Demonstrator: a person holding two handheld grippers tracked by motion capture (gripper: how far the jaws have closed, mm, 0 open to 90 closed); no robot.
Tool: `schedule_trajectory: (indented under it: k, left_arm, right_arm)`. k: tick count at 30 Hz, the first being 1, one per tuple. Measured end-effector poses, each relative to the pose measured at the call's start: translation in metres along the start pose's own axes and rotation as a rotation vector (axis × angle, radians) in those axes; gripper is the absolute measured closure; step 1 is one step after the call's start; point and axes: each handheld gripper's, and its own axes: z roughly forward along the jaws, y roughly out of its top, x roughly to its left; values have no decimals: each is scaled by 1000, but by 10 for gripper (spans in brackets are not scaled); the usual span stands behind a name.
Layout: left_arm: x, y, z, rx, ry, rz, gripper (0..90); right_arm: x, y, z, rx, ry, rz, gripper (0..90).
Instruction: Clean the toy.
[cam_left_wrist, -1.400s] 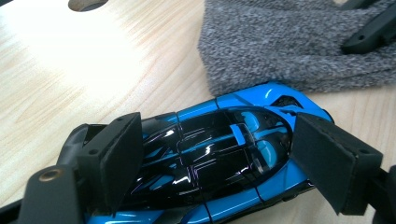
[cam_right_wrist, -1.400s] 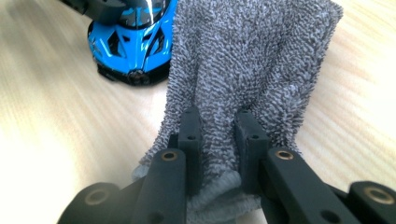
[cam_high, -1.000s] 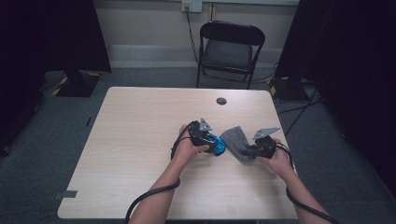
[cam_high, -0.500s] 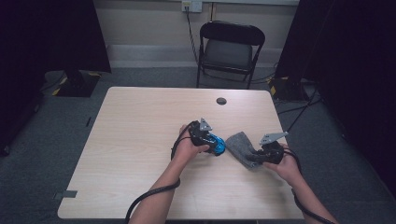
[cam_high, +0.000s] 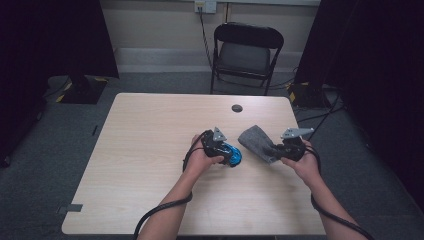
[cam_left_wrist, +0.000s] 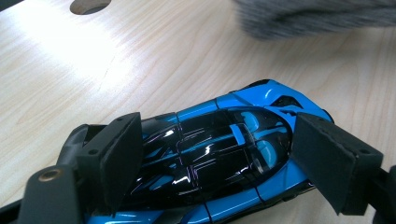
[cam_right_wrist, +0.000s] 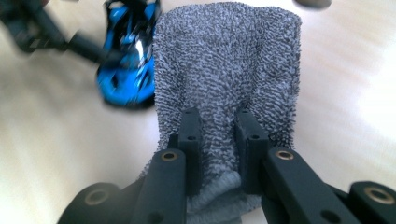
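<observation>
The left gripper (cam_left_wrist: 215, 154) clamps its fingers on the blue toy car (cam_left_wrist: 219, 149), on the desk (cam_high: 150, 150). The right gripper (cam_right_wrist: 218, 140) pinches the grey cloth (cam_right_wrist: 229, 65).

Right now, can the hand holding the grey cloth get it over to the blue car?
Probably yes. The right gripper is shut on the grey cloth, and the blue car sits just beside it on bare table.

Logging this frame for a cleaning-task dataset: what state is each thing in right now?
Blue toy car: on the table, upright, clamped across its sides.
Grey cloth: pinched at one end, the rest hanging free beside the car.
Left hand-held gripper: jaws wide, shut on the car.
Right hand-held gripper: shut on the cloth.
Table: bare wood, with a round hole.
Folding chair: unfolded, unoccupied, behind the table.
</observation>
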Motion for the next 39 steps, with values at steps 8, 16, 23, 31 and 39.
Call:
schedule_trajectory:
  k: [8, 16, 23, 31, 39]
  left_arm:
    - [0, 1, 0, 5, -1, -1, 168]
    - [-3, 3, 1, 16, -5, 2, 169]
    - [-3, 2, 1, 11, -12, 11, 173]
    - [-3, 2, 1, 10, -13, 9, 174]
    - [-1, 1, 0, 5, -15, 7, 177]
  right_arm:
    - [-8, 37, 38, 4, -19, -37, 755]
    - [-2, 58, 80, 44, -18, -80, 755]
    - [8, 63, 111, 110, -10, -123, 753]
    - [12, 56, 117, 118, 33, -149, 748]
    - [8, 50, 109, 128, 40, -160, 749]
